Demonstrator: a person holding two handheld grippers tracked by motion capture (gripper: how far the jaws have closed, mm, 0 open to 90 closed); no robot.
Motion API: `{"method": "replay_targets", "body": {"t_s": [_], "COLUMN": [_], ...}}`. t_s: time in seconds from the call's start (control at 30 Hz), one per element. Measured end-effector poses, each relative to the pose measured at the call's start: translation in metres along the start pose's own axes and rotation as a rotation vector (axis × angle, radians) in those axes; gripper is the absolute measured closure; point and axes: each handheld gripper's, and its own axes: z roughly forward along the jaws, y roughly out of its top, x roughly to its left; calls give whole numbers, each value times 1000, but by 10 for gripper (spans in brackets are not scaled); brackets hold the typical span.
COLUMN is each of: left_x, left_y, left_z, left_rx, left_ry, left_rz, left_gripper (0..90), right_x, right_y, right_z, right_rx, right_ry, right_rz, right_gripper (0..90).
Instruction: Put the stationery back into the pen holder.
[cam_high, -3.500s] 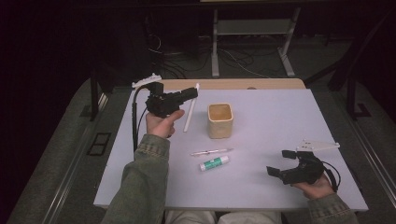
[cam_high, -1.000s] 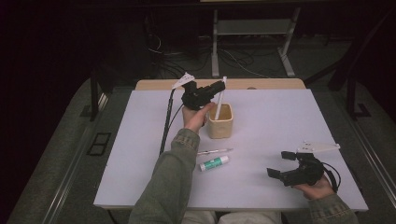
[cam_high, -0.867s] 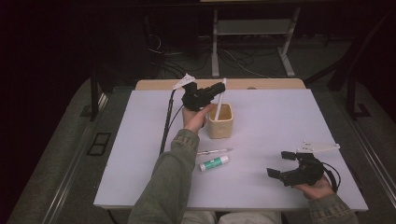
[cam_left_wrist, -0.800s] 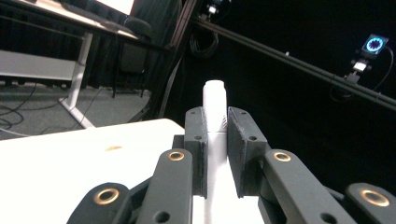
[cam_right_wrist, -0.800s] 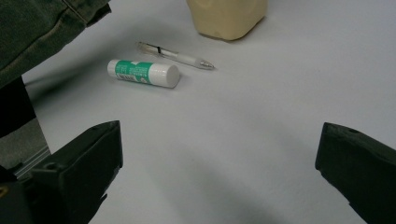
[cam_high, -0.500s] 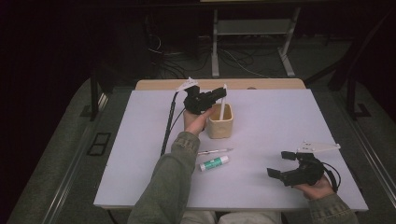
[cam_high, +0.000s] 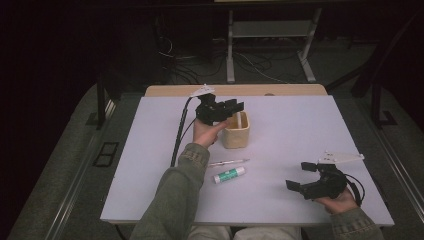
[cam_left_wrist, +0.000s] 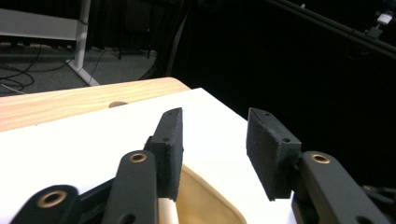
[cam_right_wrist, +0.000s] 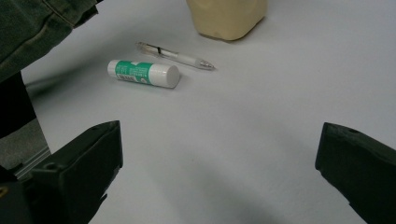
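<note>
My left claw (cam_high: 233, 106) has just let the white stick (cam_high: 240, 120) drop into the beige cup (cam_high: 236, 136) at frame centre, jaws parted; right claw (cam_high: 302, 176) rests released, lower right.

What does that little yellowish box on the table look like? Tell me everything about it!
The box is a small, pale tan tub with rounded corners and an open top, plastic by the look of it. It stands upright on the white table, near the back and toward the middle. A white stick leans inside it. The left gripper hovers just above its rim with jaws apart, gripping nothing. A pen and a glue stick lie in front of it, apart.
</note>
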Motion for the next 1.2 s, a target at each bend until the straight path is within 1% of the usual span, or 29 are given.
{"method": "replay_targets", "body": {"t_s": [0.07,0.1,0.17,0.2,0.27,0.33,0.4,0.47,0.5,0.6,0.63,0.67,0.73,0.8,0.97,1.07,1.2], "left_x": [-3,-4,-7,-7,-10,-13,-16,-19,-20,-24,-26,-27,-30,-33,-42,-45,-49], "left_y": [2,3,4,5,7,9,10,12,13,14,14,14,14,14,14,13,9], "left_z": [-3,-5,-7,-10,-13,-17,-21,-25,-26,-28,-29,-31,-33,-36,-43,-46,-50], "left_rx": [12,17,27,36,48,59,68,84,98,143,151,165,181,201,215,236,252], "left_ry": [5,14,30,17,17,8,-6,-18,-17,-5,-5,-3,-5,-4,-6,-7,-7], "left_rz": [10,16,17,29,45,57,68,70,69,83,83,86,90,104,121,135,141], "left_gripper": [496,485,430,407,363,308,264,203,170,63,28,10,0,0,0,0,0], "right_x": [0,0,-1,-1,-1,-1,-1,-1,-1,0,0,0,0,-1,0,0,0], "right_y": [0,0,0,0,0,0,0,0,0,0,0,0,0,0,0,0,0], "right_z": [0,0,0,0,0,0,0,0,0,0,0,0,0,0,0,0,0], "right_rx": [-1,-1,-2,-3,-3,-3,-3,-4,-4,-4,-4,-4,-5,-5,-6,-3,-2], "right_ry": [-1,-2,-3,-3,-4,-4,-4,-5,-5,-6,-6,-6,-7,-7,-9,-9,-10], "right_rz": [-1,-1,-1,-2,-2,-1,-1,-1,-1,-2,-1,-1,-2,-4,-5,-4,-2], "right_gripper": [4,4,4,4,4,4,4,4,4,4,4,4,4,4,4,4,4]}}
